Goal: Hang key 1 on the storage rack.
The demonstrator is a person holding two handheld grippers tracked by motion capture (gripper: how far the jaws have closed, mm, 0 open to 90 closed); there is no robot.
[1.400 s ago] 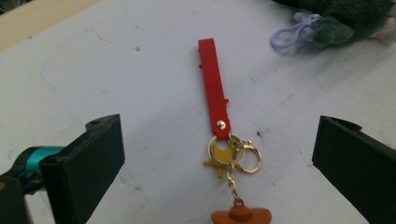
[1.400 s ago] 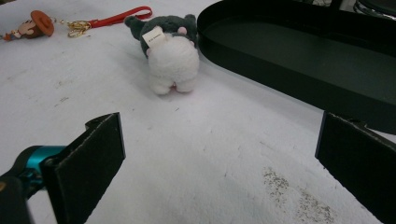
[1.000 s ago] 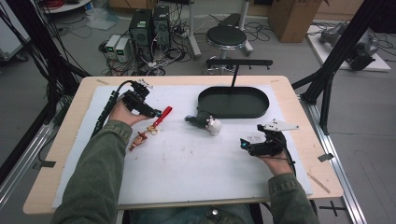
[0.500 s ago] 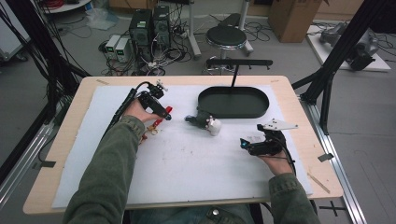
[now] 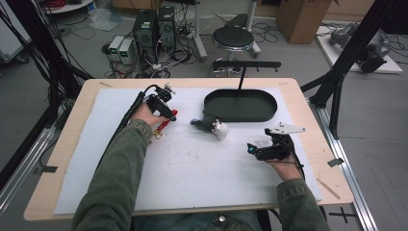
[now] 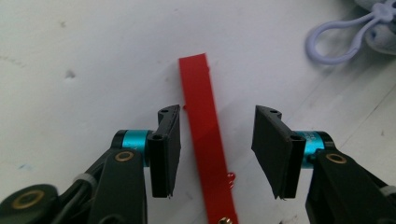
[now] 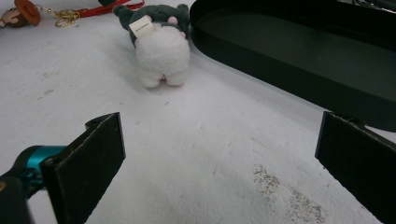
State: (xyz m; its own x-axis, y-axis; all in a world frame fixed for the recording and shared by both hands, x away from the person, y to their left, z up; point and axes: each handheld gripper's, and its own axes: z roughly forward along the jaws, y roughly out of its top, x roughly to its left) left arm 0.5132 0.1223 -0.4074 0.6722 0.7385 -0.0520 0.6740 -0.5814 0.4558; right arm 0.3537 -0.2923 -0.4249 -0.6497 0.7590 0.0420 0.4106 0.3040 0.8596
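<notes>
Strap [image 5: 164,122] lying left of plush toy [image 5: 213,127] on desk [image 5: 308,120]; tray [image 5: 240,105] sitting just behind toy.

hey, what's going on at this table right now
A person is working with a hand-held gripper in each hand. The left hand-held gripper is down over a red strap on the white mat; its jaws have just been closing and now straddle the strap without pressing on it. The right hand-held gripper rests open on the mat, facing a small plush toy beside a dark oval tray.
</notes>
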